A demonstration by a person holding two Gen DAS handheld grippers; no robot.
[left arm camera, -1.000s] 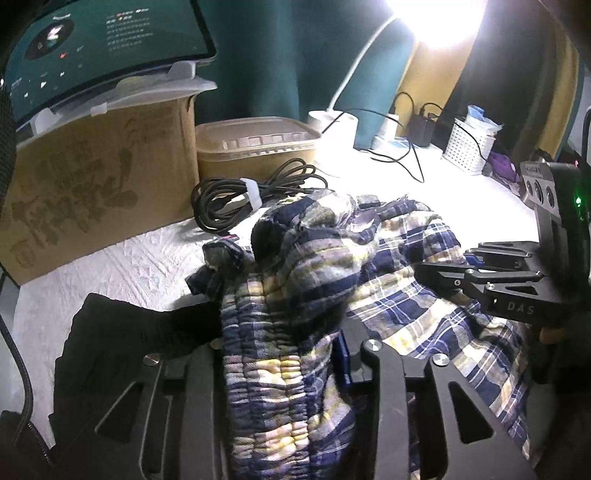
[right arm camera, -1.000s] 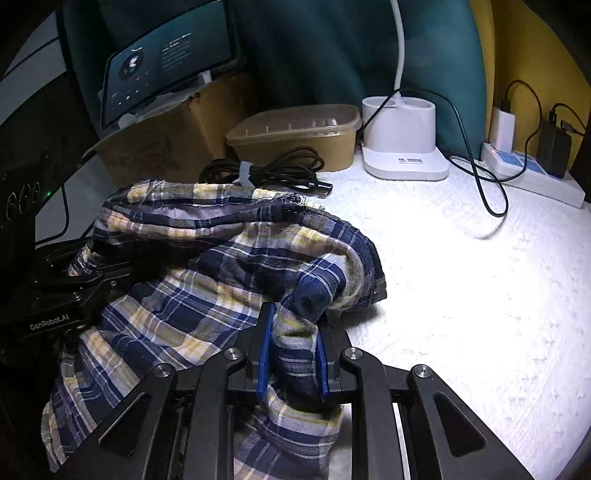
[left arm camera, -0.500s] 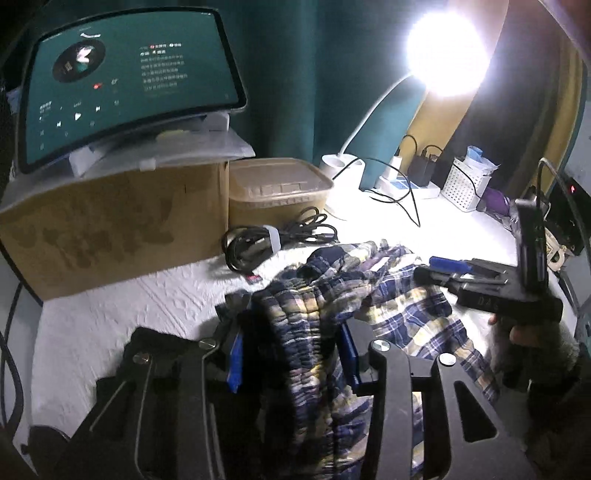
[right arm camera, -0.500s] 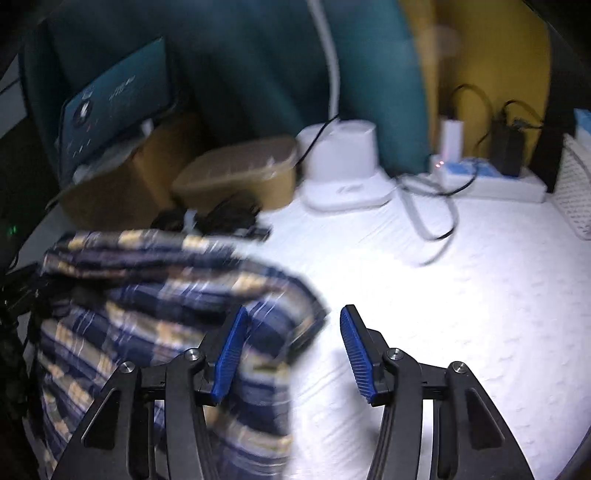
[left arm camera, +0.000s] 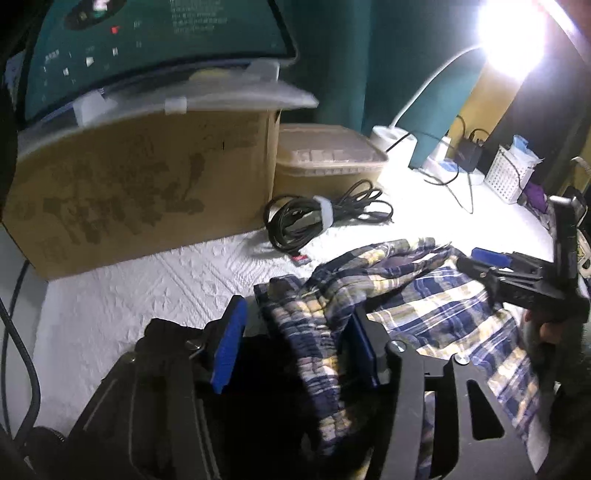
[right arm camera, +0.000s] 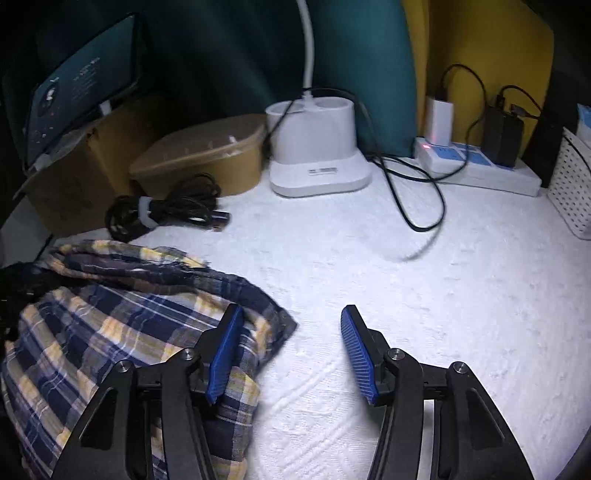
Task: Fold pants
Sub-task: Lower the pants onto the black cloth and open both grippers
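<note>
The blue, yellow and white plaid pants (left arm camera: 436, 306) lie bunched on the white textured table cover (left arm camera: 147, 291). My left gripper (left arm camera: 295, 350) has its jaws opening. The gathered waistband hangs between them against the right pad, while the left pad (left arm camera: 229, 347) stands clear of it. In the right wrist view the pants (right arm camera: 110, 321) lie at the lower left. The right gripper (right arm camera: 291, 347) also has its jaws opening, with only bare table cover between them. Its left finger rests by the cloth's edge. A hand holds the right gripper (left arm camera: 517, 284) over the pants' far side.
A black garment (left arm camera: 166, 347) lies under the left gripper. Behind stand a cardboard box (left arm camera: 140, 192) with a tablet (left arm camera: 147, 33) on top, a lidded plastic container (left arm camera: 325, 162), a coiled black cable (left arm camera: 317, 218), a lamp base (right arm camera: 314, 158), a power strip (right arm camera: 480, 173) and a white basket (right arm camera: 572, 184).
The right gripper let go of the pants' edge, opened and moved off to the right. The left jaws widened around the waistband, and the lifted cloth sank onto the table.
</note>
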